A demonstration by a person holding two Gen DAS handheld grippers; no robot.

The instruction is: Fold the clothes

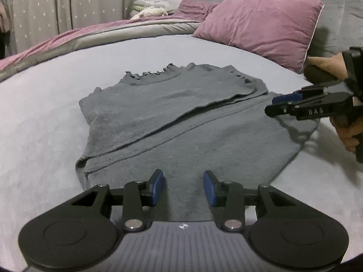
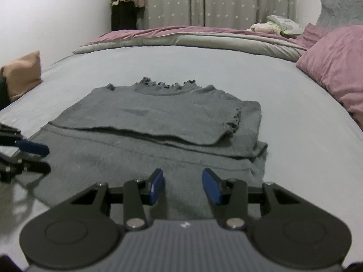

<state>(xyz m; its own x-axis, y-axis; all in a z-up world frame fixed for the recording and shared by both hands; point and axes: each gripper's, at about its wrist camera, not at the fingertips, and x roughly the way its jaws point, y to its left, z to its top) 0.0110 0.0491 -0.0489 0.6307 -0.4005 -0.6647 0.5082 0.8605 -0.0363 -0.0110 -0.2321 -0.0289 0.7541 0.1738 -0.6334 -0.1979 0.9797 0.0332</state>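
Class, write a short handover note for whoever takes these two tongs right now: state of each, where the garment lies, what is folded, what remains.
Left tongs: open, empty, poised above the near hem of the dark grey knitted top with a frilled collar.
Right tongs: open, empty, also at the near hem, toward the other side.
The top lies flat on the pale grey bed sheet, collar away from both cameras.
Done: both sleeves and side edges look folded in over the body.
Left: probably grasp the hem and fold it up toward the collar, then smooth.

dim, cool indoor light | soft shadows on bed sheet (image 1: 56,113) | fisheye-bent edges | slight blur
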